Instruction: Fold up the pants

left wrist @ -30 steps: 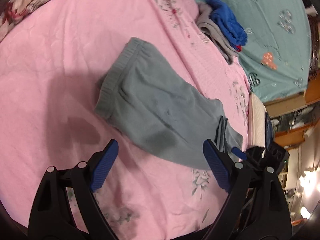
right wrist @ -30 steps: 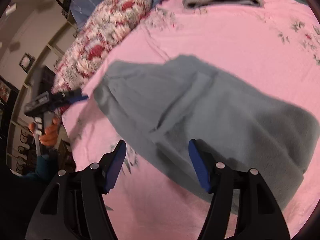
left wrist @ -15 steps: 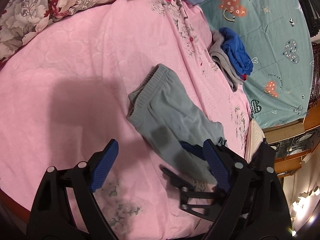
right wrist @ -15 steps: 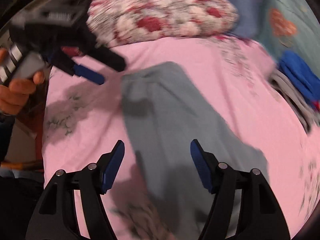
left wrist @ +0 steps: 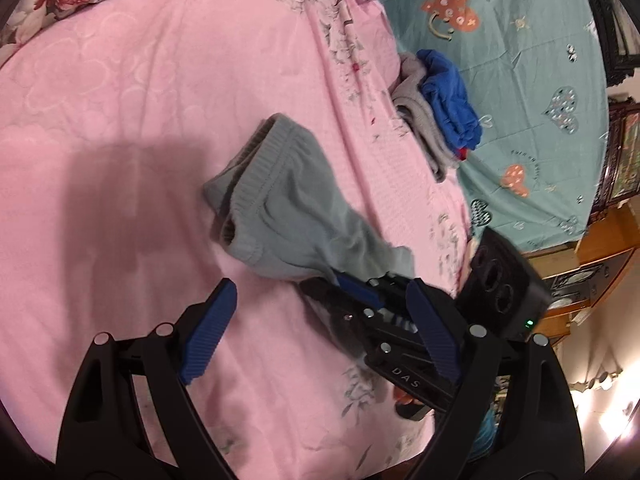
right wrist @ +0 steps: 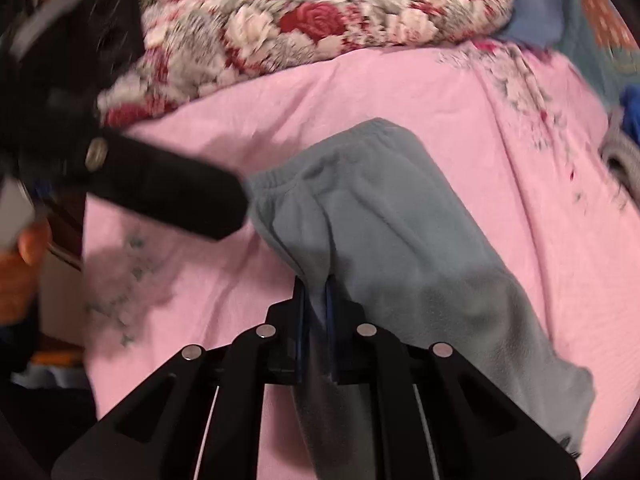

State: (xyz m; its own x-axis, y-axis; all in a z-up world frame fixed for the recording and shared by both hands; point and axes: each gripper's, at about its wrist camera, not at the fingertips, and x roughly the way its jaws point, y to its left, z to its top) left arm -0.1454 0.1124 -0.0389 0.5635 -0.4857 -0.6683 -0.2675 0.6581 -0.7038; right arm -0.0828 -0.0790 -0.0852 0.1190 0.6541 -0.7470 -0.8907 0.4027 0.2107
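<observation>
Grey-green fleece pants (left wrist: 296, 216) lie loosely bunched on the pink quilted bedspread (left wrist: 140, 100), near its middle, ribbed elastic waistband end toward the floral red-and-cream pillow (right wrist: 320, 12) at the head of the bedspread.

Right gripper (right wrist: 316, 300): jaws closing, blue pads drawn narrow with a fold of the pants pinched between them at the cloth's near edge. Seen from the left wrist camera, that same gripper (left wrist: 356, 286) meets the pants at their lower right corner, and the fabric is pulled to a point there.

Left gripper (left wrist: 320, 328): jaws spread wide, nothing between the blue ribbed pads (left wrist: 208, 332). It hangs above bare bedspread, just short of the near edge of the pants and not touching them. In the right wrist view, one black finger of it (right wrist: 168, 188) reaches in from the left, its tip close beside the waistband; contact cannot be judged owing to blur.

A pile of folded clothing, grey with bright blue on top (left wrist: 440, 108), sits at the far right edge of the bedspread, against a teal printed sheet (left wrist: 520, 80), well apart from the pants.
</observation>
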